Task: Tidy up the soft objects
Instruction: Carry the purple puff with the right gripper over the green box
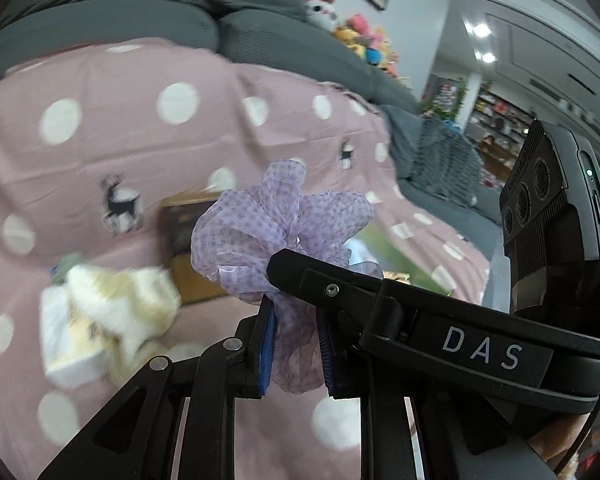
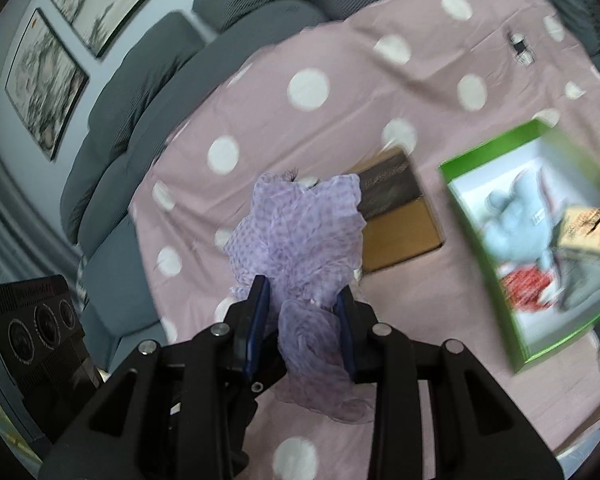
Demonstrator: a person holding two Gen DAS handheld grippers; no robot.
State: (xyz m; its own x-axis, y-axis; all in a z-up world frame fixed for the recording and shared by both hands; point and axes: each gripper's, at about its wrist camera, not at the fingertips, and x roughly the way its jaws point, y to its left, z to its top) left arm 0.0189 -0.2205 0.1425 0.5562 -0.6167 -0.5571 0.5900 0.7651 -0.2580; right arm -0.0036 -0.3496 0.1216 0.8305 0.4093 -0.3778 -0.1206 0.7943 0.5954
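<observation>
A sheer lilac dotted scarf [image 1: 260,232] hangs bunched above the pink spotted sheet [image 1: 100,160]. My left gripper [image 1: 296,344] is shut on its lower folds, blue pads pressing from both sides. One finger of my right gripper [image 1: 320,280] crosses in from the right and touches the same bundle. In the right wrist view the scarf [image 2: 300,232] sits between the pads of my right gripper [image 2: 303,320], which is shut on it. To its right stands a green box [image 2: 496,146] holding a light blue plush [image 2: 520,224].
A brown cardboard box [image 2: 400,224] lies behind the scarf. A cream fluffy item [image 1: 124,304] and a white pack [image 1: 68,344] lie at the left. The grey sofa [image 1: 100,20] backs the sheet, with plush toys [image 1: 360,36] and a grey knitted blanket [image 1: 440,160] far right.
</observation>
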